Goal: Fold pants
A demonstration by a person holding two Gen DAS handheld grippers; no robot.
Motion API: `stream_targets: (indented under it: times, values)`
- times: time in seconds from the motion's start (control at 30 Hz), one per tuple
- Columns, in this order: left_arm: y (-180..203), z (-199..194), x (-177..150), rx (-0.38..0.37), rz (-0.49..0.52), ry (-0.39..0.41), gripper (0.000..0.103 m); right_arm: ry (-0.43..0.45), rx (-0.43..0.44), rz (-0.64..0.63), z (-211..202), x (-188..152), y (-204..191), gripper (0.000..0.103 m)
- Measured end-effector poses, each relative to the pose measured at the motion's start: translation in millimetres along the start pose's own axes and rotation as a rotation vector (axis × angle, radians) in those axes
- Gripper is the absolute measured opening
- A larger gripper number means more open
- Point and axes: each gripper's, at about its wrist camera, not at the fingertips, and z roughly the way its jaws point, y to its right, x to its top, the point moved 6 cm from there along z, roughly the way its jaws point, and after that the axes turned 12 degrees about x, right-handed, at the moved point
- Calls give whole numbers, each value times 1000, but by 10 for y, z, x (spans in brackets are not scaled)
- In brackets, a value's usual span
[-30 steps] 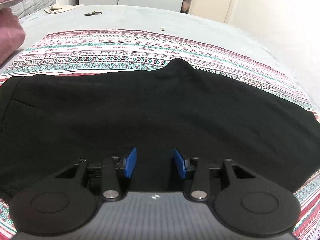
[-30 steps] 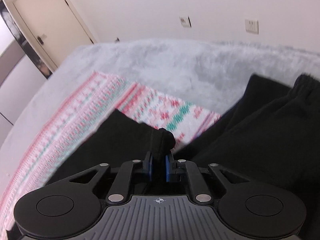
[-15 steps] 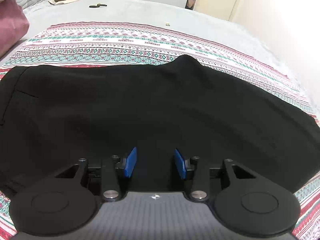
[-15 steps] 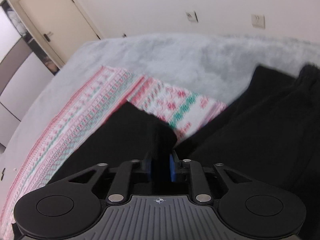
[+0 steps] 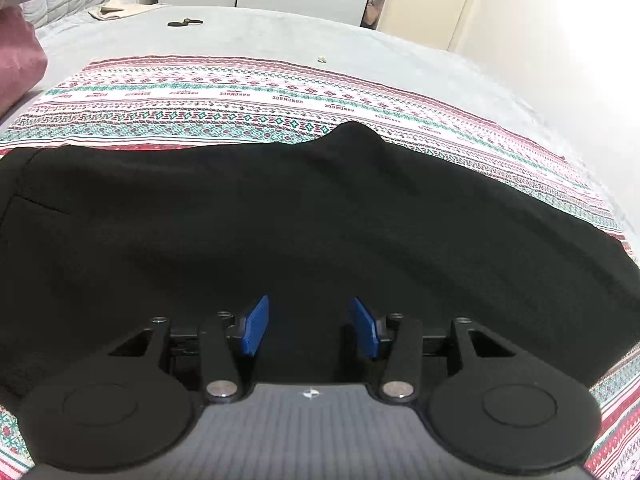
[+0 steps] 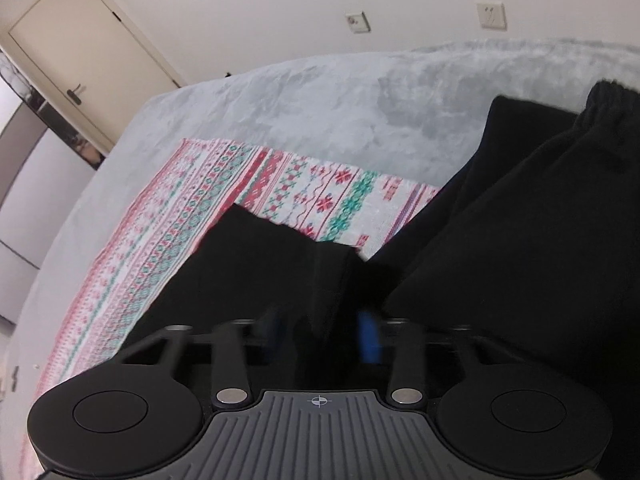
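Note:
The black pants point(image 5: 304, 224) lie spread flat across a patterned red, white and green cloth point(image 5: 248, 96) on the bed. My left gripper point(image 5: 310, 326) hovers open and empty over the pants' near edge. In the right wrist view the pants point(image 6: 540, 248) show a leg end point(image 6: 256, 256) on the cloth point(image 6: 304, 188) and a bunched part with an elastic band at the right. My right gripper point(image 6: 322, 334) stands open, blurred, with black fabric lying between its blue pads.
The grey bedspread point(image 5: 360, 48) extends beyond the cloth. A small dark object point(image 5: 184, 23) and a beige item point(image 5: 116, 10) lie at the far end. Pink pillows point(image 5: 16, 52) sit at the left. A wall and door point(image 6: 80, 52) stand past the bed.
My right gripper was shut on a fold of the pants and has opened, letting the fabric drop. My left gripper stayed open and shifted slightly over the pants.

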Motion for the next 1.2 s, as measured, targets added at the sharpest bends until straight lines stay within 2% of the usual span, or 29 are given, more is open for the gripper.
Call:
stream_targets:
  times: [0.23, 0.33, 0.47, 0.57, 0.63, 0.67, 0.73, 0.83, 0.87, 0.9, 0.97, 1.1, 1.17, 1.2]
  values:
    - [14, -5, -36, -9, 9, -4, 70, 58, 18, -58, -82, 3, -270, 8]
    - [28, -20, -46, -14, 21, -2, 70, 122, 46, -126, -198, -8, -543, 7]
    - [-37, -21, -12, -20, -6, -12, 70, 252, 89, -435, -441, -200, -1274, 7]
    - [-63, -10, 11, -19, -26, -17, 70, 276, 156, -763, -468, -710, -1966, 7]
    - [-68, -5, 19, -19, -35, -18, 70, 238, 225, -1024, -396, -1307, -2428, 7]
    - [-71, -4, 23, -20, -41, -20, 70, 189, 270, -1149, -339, -1677, -2623, 7]
    - [-84, -1, 37, -26, -56, -23, 70, 33, 338, -1400, -207, -2531, -2878, 7]
    - [-127, -4, 50, -37, -75, -28, 70, -205, 413, -1704, -124, -3685, -2886, 7]
    - [-144, -4, 52, -42, -80, -30, 70, -263, 422, -1763, -125, -3960, -2840, 7]
    - [-162, -3, 54, -47, -86, -34, 70, -277, 428, -1800, -140, -4138, -2805, 7]
    - [-195, -3, 62, -63, -104, -42, 70, -228, 407, -1852, -204, -4281, -2807, 9]
    - [-228, -23, 92, -90, -125, -43, 70, -262, 416, -1731, -180, -4104, -2821, 18]
    - [-222, -42, 107, -97, -127, -38, 70, -230, 400, -1730, -158, -4031, -2799, 34]
    - [-218, -52, 114, -104, -129, -36, 70, -214, 391, -1734, -159, -4009, -2791, 40]
